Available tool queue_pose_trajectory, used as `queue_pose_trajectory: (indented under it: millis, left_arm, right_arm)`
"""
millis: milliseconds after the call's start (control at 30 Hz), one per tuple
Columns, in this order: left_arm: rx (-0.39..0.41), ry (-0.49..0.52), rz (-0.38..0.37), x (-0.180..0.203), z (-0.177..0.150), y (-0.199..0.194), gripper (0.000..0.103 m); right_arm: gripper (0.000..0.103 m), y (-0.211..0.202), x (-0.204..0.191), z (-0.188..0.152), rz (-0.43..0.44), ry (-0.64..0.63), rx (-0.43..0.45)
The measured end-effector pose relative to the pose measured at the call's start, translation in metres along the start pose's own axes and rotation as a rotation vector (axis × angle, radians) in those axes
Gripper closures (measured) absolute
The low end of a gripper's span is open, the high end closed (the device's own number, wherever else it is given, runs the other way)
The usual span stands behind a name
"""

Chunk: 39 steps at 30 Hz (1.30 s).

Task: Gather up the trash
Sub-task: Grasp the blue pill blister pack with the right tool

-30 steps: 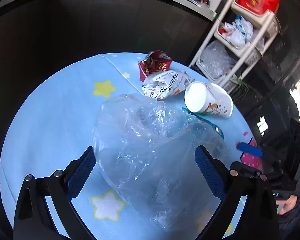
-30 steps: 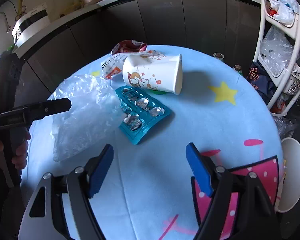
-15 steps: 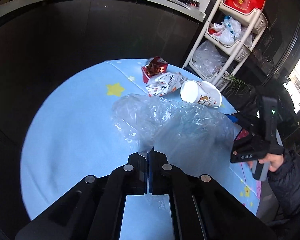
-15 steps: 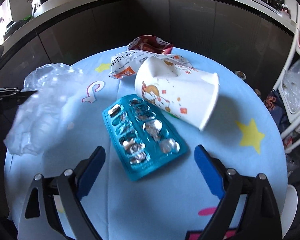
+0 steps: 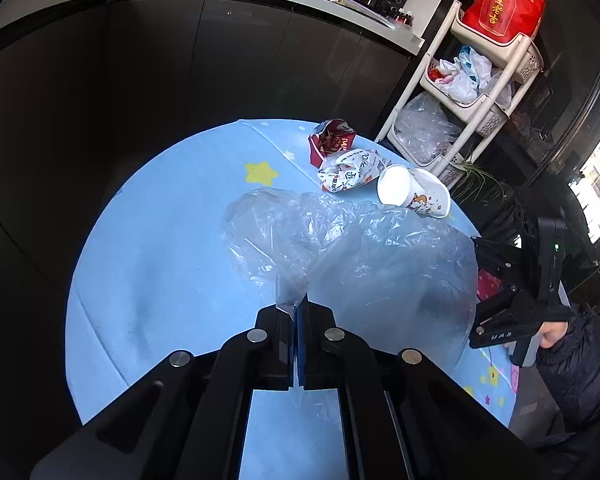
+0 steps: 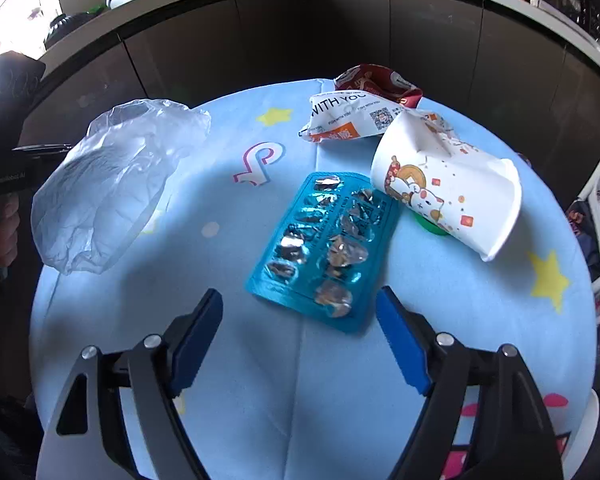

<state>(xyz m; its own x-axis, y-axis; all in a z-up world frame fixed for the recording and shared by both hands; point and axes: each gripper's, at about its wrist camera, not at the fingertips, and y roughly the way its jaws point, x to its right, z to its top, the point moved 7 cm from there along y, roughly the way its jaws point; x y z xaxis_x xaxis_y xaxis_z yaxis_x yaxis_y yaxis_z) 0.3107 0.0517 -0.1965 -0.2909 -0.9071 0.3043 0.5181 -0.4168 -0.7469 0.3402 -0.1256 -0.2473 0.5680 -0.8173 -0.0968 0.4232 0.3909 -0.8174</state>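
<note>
Left tool (image 5: 296, 312): pads together, clamped on edge of clear plastic bag (image 5: 340, 248), centre frame.
Right tool (image 6: 300, 320): pads apart, closing; nothing between them.
Blister pack (image 6: 324, 248): flat on blue counter (image 6: 220, 360), just above the right tool.
Paper cup (image 6: 448, 196): on its side, right of pack.
Wrappers (image 6: 356, 116): upper centre.

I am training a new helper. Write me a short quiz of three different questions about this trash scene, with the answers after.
1. True or false: the left gripper is shut on the clear plastic bag.
2. Which item lies nearest in front of the right gripper? A. paper cup B. teal blister pack C. red wrapper
3. Is the paper cup upright or on its side?

Key: 1 true. 2 B. 3 on its side.
</note>
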Motion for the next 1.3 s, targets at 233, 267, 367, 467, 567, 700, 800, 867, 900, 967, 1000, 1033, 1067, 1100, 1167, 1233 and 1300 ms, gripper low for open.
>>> queue_pose_trajectory:
  millis: [233, 267, 367, 467, 567, 700, 800, 867, 900, 967, 1000, 1033, 1067, 1100, 1167, 1233, 1300]
  left_arm:
    - [-0.008, 0.011, 0.0, 0.005, -0.004, 0.002, 0.102]
    - [-0.006, 0.012, 0.0, 0.005, -0.004, 0.001, 0.102]
    - [-0.007, 0.001, -0.002, 0.003, -0.004, 0.001, 0.102]
    - [-0.01, 0.001, -0.005, 0.003, -0.006, 0.001, 0.102]
    - [-0.015, 0.001, -0.006, 0.003, -0.008, 0.002, 0.102]
    - [-0.008, -0.002, -0.006, 0.004, -0.008, 0.001, 0.102]
    - [0.003, 0.011, -0.007, 0.009, -0.006, -0.003, 0.102]
    - [0.011, 0.031, -0.005, 0.015, -0.005, -0.007, 0.102]
    - [0.017, 0.042, -0.006, 0.02, -0.005, -0.01, 0.102]
    - [0.029, 0.057, -0.015, 0.029, -0.003, -0.016, 0.102]
    - [0.036, 0.064, -0.017, 0.033, -0.001, -0.019, 0.102]
    - [0.047, 0.076, -0.021, 0.04, 0.001, -0.024, 0.102]
    - [0.057, 0.084, -0.024, 0.046, 0.003, -0.028, 0.102]
    - [0.068, 0.092, -0.03, 0.052, 0.006, -0.031, 0.102]
    - [0.092, 0.106, -0.045, 0.067, 0.012, -0.04, 0.102]
    - [0.109, 0.117, -0.062, 0.082, 0.018, -0.045, 0.102]
    - [0.125, 0.139, -0.081, 0.103, 0.024, -0.05, 0.102]
  right_arm:
    - [0.021, 0.013, -0.002, 0.021, -0.092, 0.07, 0.003]
    - [0.021, 0.015, -0.002, 0.019, -0.107, 0.068, 0.003]
    - [0.021, 0.026, -0.003, 0.022, -0.151, 0.064, -0.001]
    - [0.023, 0.031, -0.002, 0.022, -0.161, 0.082, -0.002]
    - [0.032, 0.029, -0.001, 0.021, -0.169, 0.084, 0.0]
    - [0.036, 0.023, -0.001, 0.015, -0.172, 0.083, 0.001]
    - [0.036, 0.01, -0.003, 0.01, -0.169, 0.085, 0.02]
    - [0.036, -0.002, -0.004, 0.007, -0.163, 0.098, 0.039]
    - [0.036, -0.01, -0.005, 0.005, -0.158, 0.104, 0.048]
    - [0.036, -0.024, -0.007, 0.002, -0.153, 0.114, 0.073]
    - [0.036, -0.036, -0.007, -0.003, -0.149, 0.121, 0.087]
    - [0.036, -0.045, -0.007, -0.005, -0.144, 0.13, 0.102]
    - [0.036, -0.051, -0.007, -0.005, -0.142, 0.137, 0.114]
    - [0.036, -0.06, -0.006, -0.008, -0.142, 0.149, 0.129]
    - [0.036, -0.082, -0.004, -0.017, -0.139, 0.183, 0.164]
    - [0.036, -0.102, 0.002, -0.028, -0.144, 0.213, 0.196]
    - [0.036, -0.122, 0.005, -0.04, -0.155, 0.235, 0.218]
